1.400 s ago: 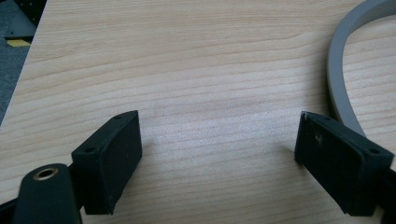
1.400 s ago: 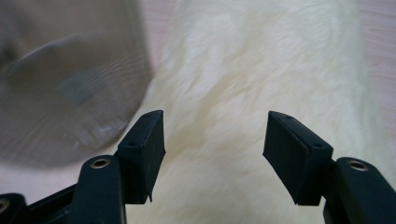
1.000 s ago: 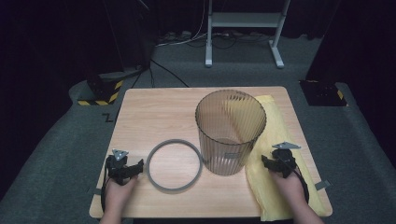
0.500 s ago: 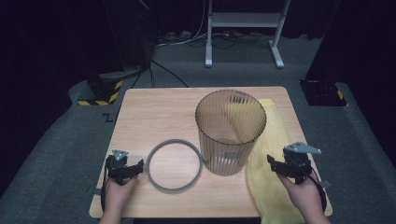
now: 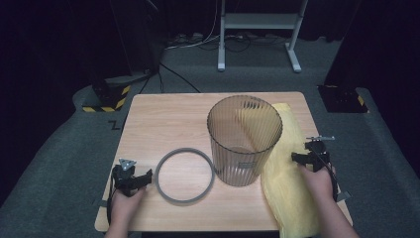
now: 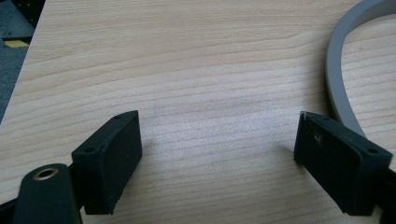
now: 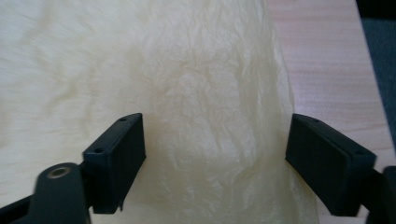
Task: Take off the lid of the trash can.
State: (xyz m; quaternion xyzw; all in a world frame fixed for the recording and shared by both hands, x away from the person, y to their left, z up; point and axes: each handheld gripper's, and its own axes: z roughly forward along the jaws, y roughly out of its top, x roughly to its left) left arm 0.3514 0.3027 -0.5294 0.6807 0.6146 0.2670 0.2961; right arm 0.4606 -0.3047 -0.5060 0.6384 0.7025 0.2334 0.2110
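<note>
A ribbed, see-through brown bin (image 5: 244,140) stands upright on the wooden table (image 5: 168,119). A grey ring (image 5: 184,175) lies flat to its left; an arc of the ring (image 6: 337,79) curves past my left jaws. A yellow bag (image 5: 287,183) lies flat right of the bin, its crinkled film (image 7: 196,112) under my right jaws. My left gripper (image 5: 132,179) rests open on bare wood left of the ring, empty (image 6: 219,149). My right gripper (image 5: 311,157) hovers open over the bag's right side, holding nothing (image 7: 215,156).
The table's right edge (image 7: 369,79) runs close beside the bag. A white metal stand (image 5: 257,29) and cables lie on the dark floor behind the table. A black-and-yellow striped block (image 5: 106,99) sits at the far left corner.
My right gripper has moved right and a little farther away, from the bin's side to over the bag's right part. The left gripper has stayed put.
</note>
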